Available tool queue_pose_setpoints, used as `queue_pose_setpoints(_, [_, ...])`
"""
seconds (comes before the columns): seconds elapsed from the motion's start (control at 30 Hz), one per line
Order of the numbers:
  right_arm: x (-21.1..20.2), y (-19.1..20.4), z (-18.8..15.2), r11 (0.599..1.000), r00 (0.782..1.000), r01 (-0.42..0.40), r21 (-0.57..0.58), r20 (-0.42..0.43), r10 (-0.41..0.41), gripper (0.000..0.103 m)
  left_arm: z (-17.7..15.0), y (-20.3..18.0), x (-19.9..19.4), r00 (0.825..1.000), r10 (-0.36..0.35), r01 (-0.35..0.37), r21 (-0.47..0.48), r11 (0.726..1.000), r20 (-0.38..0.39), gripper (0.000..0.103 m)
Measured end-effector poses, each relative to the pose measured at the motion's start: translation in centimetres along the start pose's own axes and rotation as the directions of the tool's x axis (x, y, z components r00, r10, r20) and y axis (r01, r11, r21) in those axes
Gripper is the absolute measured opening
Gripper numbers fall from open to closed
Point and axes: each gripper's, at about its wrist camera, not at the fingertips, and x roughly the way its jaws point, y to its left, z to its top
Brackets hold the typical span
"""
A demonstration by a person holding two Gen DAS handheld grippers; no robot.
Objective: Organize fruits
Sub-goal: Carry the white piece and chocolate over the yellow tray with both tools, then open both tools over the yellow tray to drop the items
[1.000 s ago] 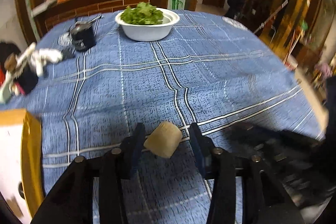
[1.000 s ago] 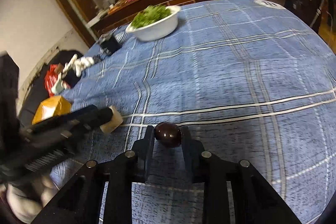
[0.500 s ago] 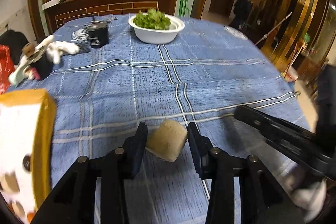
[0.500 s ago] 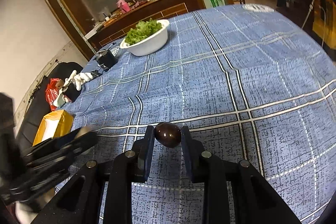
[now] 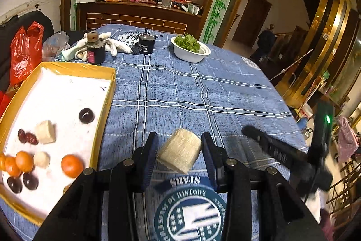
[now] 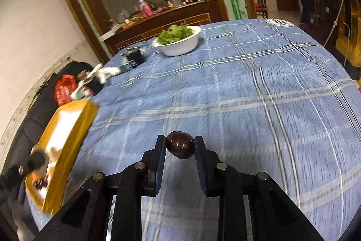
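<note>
Presently catalogued, two carries in hand.

Item 1: left gripper [image 5: 179, 151], pinching a pale fibrous cylinder chunk [image 5: 179, 153] between both pads, held above the cloth. The yellow-rimmed tray [image 5: 107, 103] lies at its 9 o'clock, close by.

Item 2: right gripper [image 6: 180, 146], pinching a dark glossy round fruit [image 6: 180, 144], likewise aloft. Tray [image 6: 79, 119] at its 9 o'clock, well apart; view motion-blurred.

Item 3: tray contents, left view: orange fruits [image 5: 71, 166], dark fruits [image 5: 86, 115], a pale chunk [image 5: 45, 132], red dates [image 5: 28, 137], loosely grouped.

Handling note (judgement): each piece likely belongs beside its own kind. Carry the chunk over the near rim toward 9 o'clock, lower it next to the matching chunk, and open only once it touches the liner. The round fruit will probably roll; set it low against its fellows. Move the grippers one after the other to avoid crossing.

Surface: blue plaid tablecloth [image 5: 203, 87] with printed emblems. At 12 o'clock, white bowl of greens [image 5: 190, 50]; at 11 o'clock, two dark jars [image 5: 146, 45] and white gloves [image 5: 112, 46].

Room: wooden counter [image 5: 140, 12] with bottles, bamboo-painted pillar [image 5: 216, 3], gilt fittings at 3 o'clock.
</note>
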Motion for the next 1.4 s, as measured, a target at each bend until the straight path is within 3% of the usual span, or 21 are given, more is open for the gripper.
queue_pose_setpoints(0.2, [-4.7,2.3,-3.6,0.999,0.999,-0.034,-0.007,0.007,0.034,0.028,-1.7,1.0,-1.5,1.000,-0.002,0.002,-0.019,1.000,-0.007,0.038])
queue_pose_setpoints(0.37, [-6.9,3.6,-4.0,0.999,0.999,-0.033,-0.024,0.016,0.034,0.029,-2.6,2.0,-3.2,1.000,-0.019,0.020,-0.047,0.999,0.009,0.038])
queue_pose_setpoints(0.57, [-7.8,6.3,-4.9,0.995,0.996,-0.089,-0.037,0.005,0.089,0.029,-3.1,3.1,-5.4,0.998,-0.037,0.041,-0.063,0.997,0.053,0.038])
queue_pose_setpoints(0.7, [-7.0,8.8,-5.9,0.990,0.991,-0.132,-0.052,-0.042,0.130,0.030,-2.7,5.5,-6.8,0.996,-0.044,0.052,-0.109,0.993,0.080,0.038])
queue_pose_setpoints(0.8, [-6.7,10.8,-6.3,0.985,0.988,-0.149,-0.089,-0.058,0.145,0.030,-2.1,8.7,-8.5,0.993,-0.002,0.022,-0.167,0.986,0.119,0.038])
queue_pose_setpoints(0.93, [-6.3,13.6,-6.0,0.971,0.979,-0.198,-0.133,-0.077,0.189,0.030,-2.2,14.6,-10.1,0.985,0.119,-0.077,-0.290,0.954,0.127,0.038])
queue_pose_setpoints(1.03, [-5.1,15.7,-5.6,0.956,0.965,-0.253,-0.150,-0.109,0.238,0.030,-2.8,18.0,-9.9,0.983,0.158,-0.113,-0.368,0.923,0.096,0.038])
queue_pose_setpoints(1.17, [-1.9,18.9,-5.5,0.941,0.948,-0.291,-0.173,-0.182,0.260,0.030,-3.9,21.4,-8.4,0.987,0.155,-0.119,-0.434,0.893,0.049,0.038])
queue_pose_setpoints(1.4, [3.7,23.3,-4.4,0.930,0.934,-0.306,-0.204,-0.252,0.253,0.031,-4.1,21.8,-5.7,0.993,0.114,-0.102,-0.409,0.907,0.006,0.038])
